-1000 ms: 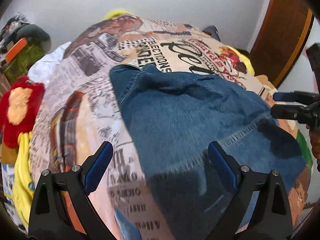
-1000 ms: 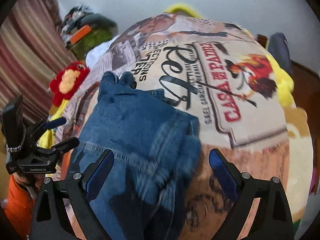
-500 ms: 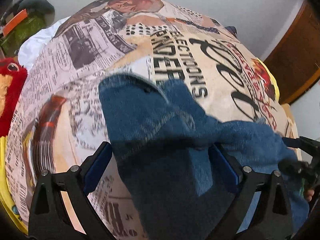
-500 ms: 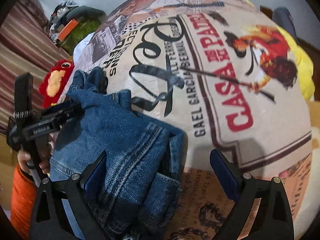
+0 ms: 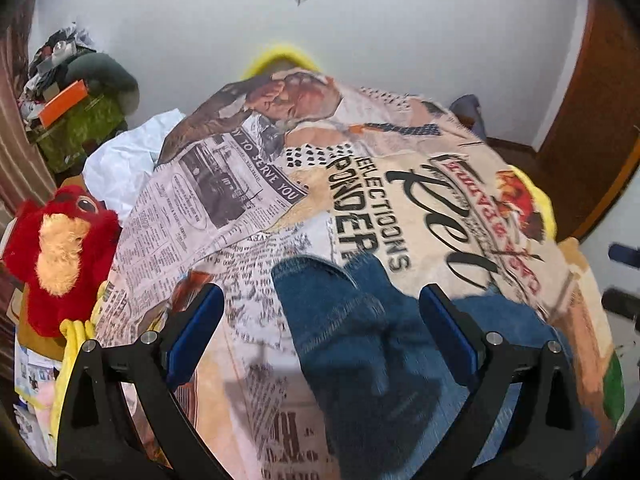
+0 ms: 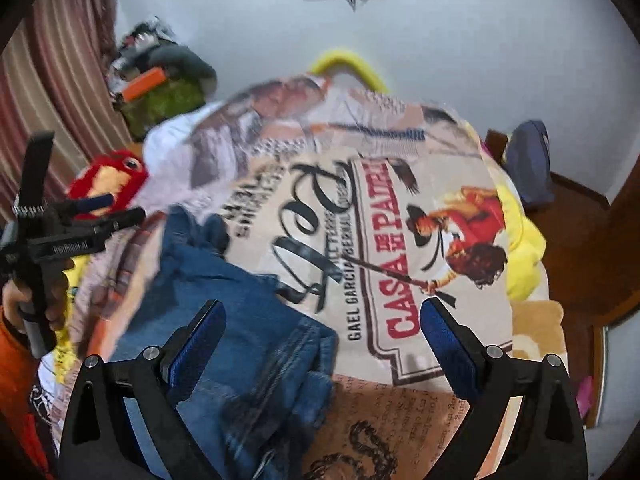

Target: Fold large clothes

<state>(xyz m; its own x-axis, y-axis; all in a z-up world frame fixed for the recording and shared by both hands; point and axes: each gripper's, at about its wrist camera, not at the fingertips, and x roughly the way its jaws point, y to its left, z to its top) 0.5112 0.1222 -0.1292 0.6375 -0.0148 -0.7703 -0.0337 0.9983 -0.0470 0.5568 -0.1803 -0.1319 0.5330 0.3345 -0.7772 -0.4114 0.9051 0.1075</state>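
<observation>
Blue denim jeans (image 5: 360,352) lie folded on a bed covered by a newspaper-print spread (image 5: 224,216). My left gripper (image 5: 320,320) hovers open just above their near end, with nothing between its fingers. In the right wrist view the jeans (image 6: 248,320) form a bunched, folded strip running from lower centre up to the left. My right gripper (image 6: 320,332) is open over their right edge and holds nothing. The left gripper (image 6: 108,210) shows at the left, held by a hand (image 6: 16,300). The right gripper (image 5: 622,276) peeks in at the far right edge.
A red plush toy (image 5: 56,256) sits at the bed's left side, with a green bag (image 5: 80,128) and a white cloth (image 5: 120,168) behind it. Yellow bedding (image 6: 520,248) and a blue backpack (image 6: 528,164) are on the right. A wooden door (image 5: 592,128) stands beyond.
Both grippers have drawn back and tilted up from the jeans; more wall shows. The jeans, spread wider a second ago, now lie folded into a narrower bundle.
</observation>
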